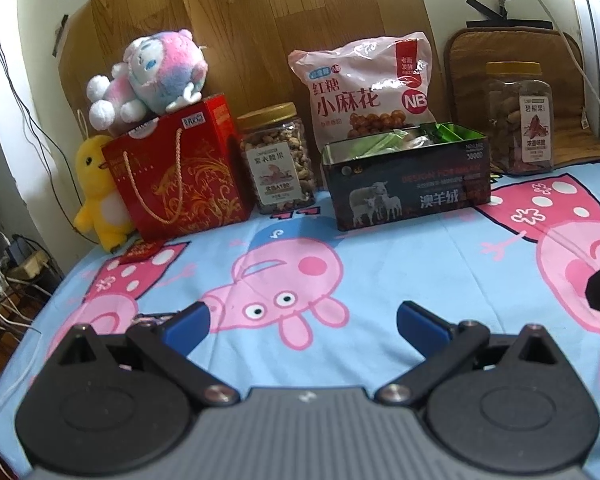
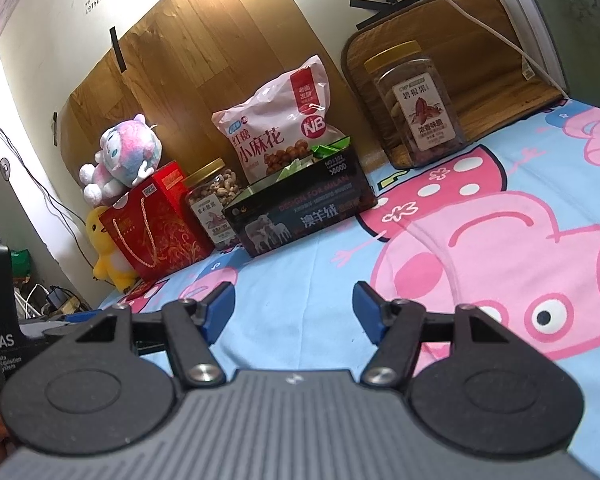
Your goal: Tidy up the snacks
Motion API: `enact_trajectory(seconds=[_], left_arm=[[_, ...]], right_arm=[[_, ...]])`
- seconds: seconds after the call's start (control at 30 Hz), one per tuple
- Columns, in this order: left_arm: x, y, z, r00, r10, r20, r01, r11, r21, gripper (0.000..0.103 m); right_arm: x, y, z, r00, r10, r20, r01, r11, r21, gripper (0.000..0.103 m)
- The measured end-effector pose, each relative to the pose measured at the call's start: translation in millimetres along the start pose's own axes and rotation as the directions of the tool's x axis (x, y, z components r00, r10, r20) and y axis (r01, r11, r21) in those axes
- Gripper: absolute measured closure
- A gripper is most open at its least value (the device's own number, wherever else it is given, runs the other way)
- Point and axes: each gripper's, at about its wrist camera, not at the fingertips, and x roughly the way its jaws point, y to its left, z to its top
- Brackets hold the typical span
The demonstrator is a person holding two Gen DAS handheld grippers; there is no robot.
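Left wrist view: your left tongs (image 1: pixel 302 322) are spread wide with nothing between the blue pads (image 1: pixel 190 320), low over the cartoon-pig bedsheet (image 1: pixel 340 240). Right wrist view: your right tongs (image 2: pixel 294 306) are likewise released and empty, over the same sheet.

Snacks sit in a row along the back of the bed. Black tin box (image 1: pixel 408 184) is open, with green-wrapped packets (image 1: pixel 384 140) inside. Pink snack bag (image 1: pixel 364 84) stands upright directly behind the tin, against the wood-grain panel (image 1: pixel 260 32). Cashew jar (image 1: pixel 276 160) with gold lid is between the tin and the red gift box (image 1: pixel 180 176), just beside both. Second nut jar (image 1: pixel 518 118) stands to the right of the tin, apart from it, on a brown mat (image 1: pixel 572 136).

Pink plush (image 1: pixel 152 76) lies on top of the gift box; yellow duck plush (image 1: pixel 94 196) leans at its left side. Small red packet (image 1: pixel 142 250) lies flat in front of the gift box.
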Motion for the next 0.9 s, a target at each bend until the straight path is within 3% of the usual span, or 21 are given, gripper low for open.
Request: enact_trajectory(seconds=[0.13, 0.57, 0.9], left_arm=[[-1, -2, 1, 1.000, 0.027, 0.015, -0.028, 0.999, 0.021, 0.000], [1, -1, 0, 1.000, 0.025, -0.001, -0.025, 0.999, 0.022, 0.000], [9, 3, -1, 0.992, -0.089, -0.095, 0.087, 0.996, -0.021, 0.000]], right_arm=[[-1, 0, 0, 1.000, -0.003, 0.003, 0.003, 1.000, 0.003, 0.035], [-1, -1, 1, 1.000, -0.005, 0.009, 0.005, 1.000, 0.013, 0.035], [-2, -2, 0, 1.000, -0.009, 0.014, 0.008, 1.000, 0.019, 0.034]])
